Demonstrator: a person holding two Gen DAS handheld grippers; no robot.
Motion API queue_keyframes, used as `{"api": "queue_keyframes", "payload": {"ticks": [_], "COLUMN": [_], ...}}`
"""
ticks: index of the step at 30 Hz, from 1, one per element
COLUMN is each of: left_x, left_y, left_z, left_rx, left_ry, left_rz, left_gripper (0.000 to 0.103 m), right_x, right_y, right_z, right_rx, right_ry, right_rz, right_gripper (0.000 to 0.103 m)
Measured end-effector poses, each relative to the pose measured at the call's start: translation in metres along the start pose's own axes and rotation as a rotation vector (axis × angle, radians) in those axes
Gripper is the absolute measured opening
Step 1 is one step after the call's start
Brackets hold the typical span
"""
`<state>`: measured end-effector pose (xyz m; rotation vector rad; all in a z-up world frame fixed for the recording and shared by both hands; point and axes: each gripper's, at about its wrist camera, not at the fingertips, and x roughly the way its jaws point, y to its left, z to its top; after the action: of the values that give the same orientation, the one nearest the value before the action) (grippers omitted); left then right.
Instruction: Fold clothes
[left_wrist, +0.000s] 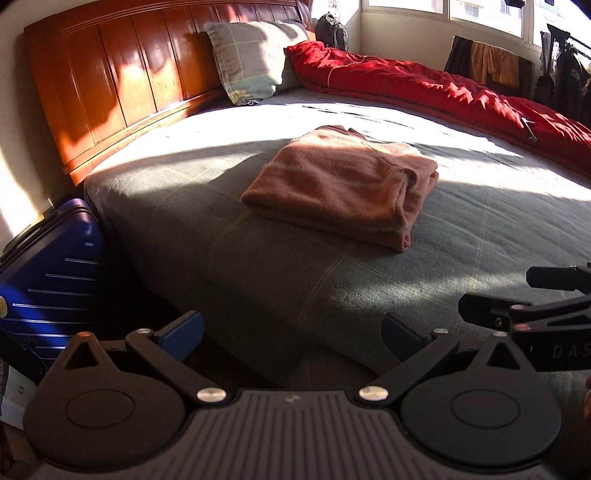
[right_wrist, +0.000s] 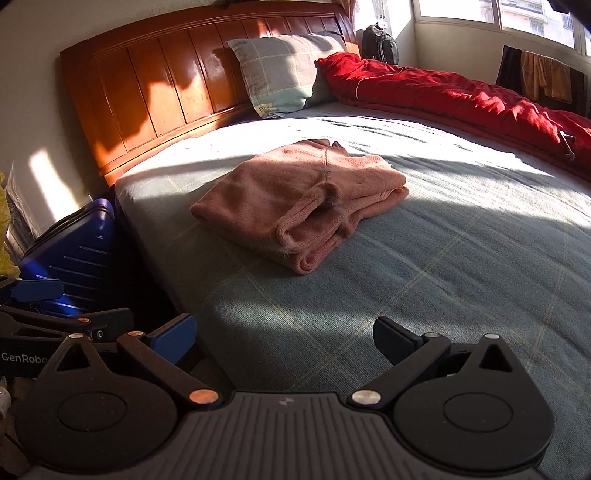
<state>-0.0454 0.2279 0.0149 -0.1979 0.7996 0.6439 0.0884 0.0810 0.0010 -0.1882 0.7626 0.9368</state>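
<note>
I hold the left gripper (left_wrist: 291, 332) and right gripper (right_wrist: 284, 334) side by side, near each other, both spread wide and holding nothing.

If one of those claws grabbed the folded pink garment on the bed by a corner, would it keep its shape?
Probably not. The pink garment looks like soft fleece in loose layers, so a corner lift would likely unfold it. It seems light and fuzzy, unlikely to slip. Pushed across the bedsheet, it would probably bunch rather than slide.
</note>
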Motion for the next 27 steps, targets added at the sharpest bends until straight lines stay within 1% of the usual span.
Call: {"api": "queue_keyframes", "payload": {"ticks": [4, 9, 17, 27], "left_x": [-0.003, -0.003, -0.004, -0.003], "left_y": [0.007, 0.011, 0.01, 0.009], "left_z": [-0.002, -0.003, -0.004, -0.002], "left_rx": [-0.02, -0.036, -0.031, -0.026], "left_ry": [0.008, 0.011, 0.009, 0.005], "left_rz": [0.007, 0.014, 0.037, 0.031], "left_gripper": [0.102, 0.102, 0.102, 0.102], "right_x": [0.001, -0.001, 0.001, 0.001], "right_y": [0.011, 0.018, 0.017, 0.016], "right_z": [-0.004, -0.003, -0.004, -0.004], "right_rx": [-0.033, -0.063, -0.058, -0.045], "right_ry": [0.015, 0.008, 0.011, 0.002], "right_rz": [-0.002, -0.011, -0.003, -0.004], "right_gripper": [0.103, 0.103, 0.103, 0.103]}}
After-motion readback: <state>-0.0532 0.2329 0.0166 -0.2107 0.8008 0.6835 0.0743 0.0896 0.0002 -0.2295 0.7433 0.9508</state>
